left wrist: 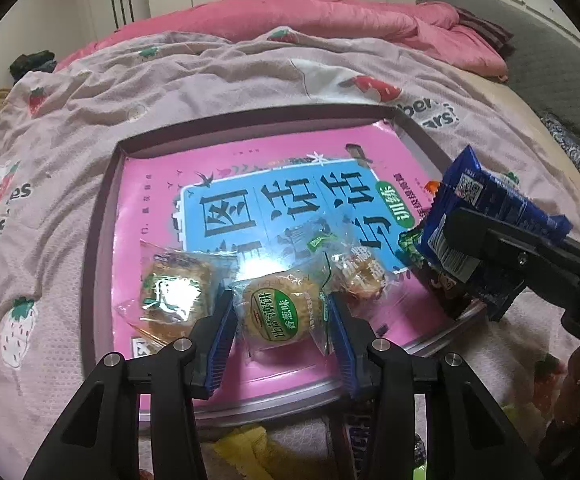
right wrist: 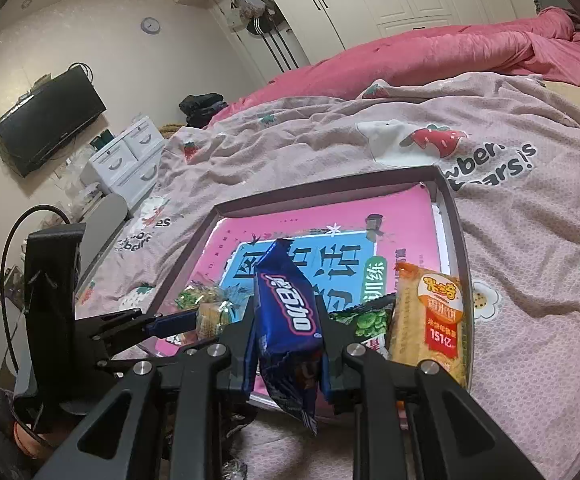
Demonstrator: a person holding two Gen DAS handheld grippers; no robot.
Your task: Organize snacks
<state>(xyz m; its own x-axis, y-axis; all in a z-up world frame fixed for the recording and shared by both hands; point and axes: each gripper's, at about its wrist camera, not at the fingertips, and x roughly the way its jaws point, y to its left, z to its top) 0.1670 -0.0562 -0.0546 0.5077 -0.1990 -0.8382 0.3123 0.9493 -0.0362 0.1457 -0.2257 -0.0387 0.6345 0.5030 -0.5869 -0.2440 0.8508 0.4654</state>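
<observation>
Covering most of both views is a bed (left wrist: 249, 92) under a pale pink strawberry-print blanket (right wrist: 530, 240), with a bright pink quilt (left wrist: 310, 20) bunched along its far side. On the blanket lies a shallow dark-rimmed tray (left wrist: 101, 216), its floor lined with a pink sheet (left wrist: 161, 176) that bears a blue panel of large printed characters.

Inside the tray, along its near edge, sit several wrapped snacks. An orange packet (right wrist: 430, 316) lies against the right rim, and a green-printed packet (right wrist: 370, 322) lies just beside it toward the middle. A clear-wrapped biscuit (left wrist: 173, 288) rests near the left side, and another clear-wrapped pastry (left wrist: 360, 276) lies toward the right.

The left hand-held gripper (left wrist: 279, 316) hangs over the near edge of the tray with its blue pads pressed on either side of a round biscuit in a clear wrapper with a green label (left wrist: 277, 308), so it is gripping that biscuit. Whether the biscuit touches the tray floor cannot be told.

The right hand-held gripper (right wrist: 287, 360) is clamped on a dark blue cookie packet (right wrist: 290, 316), held on end above the tray's near right corner, its upper end pointing toward the far side and its lower end sticking out below the fingers.
</observation>
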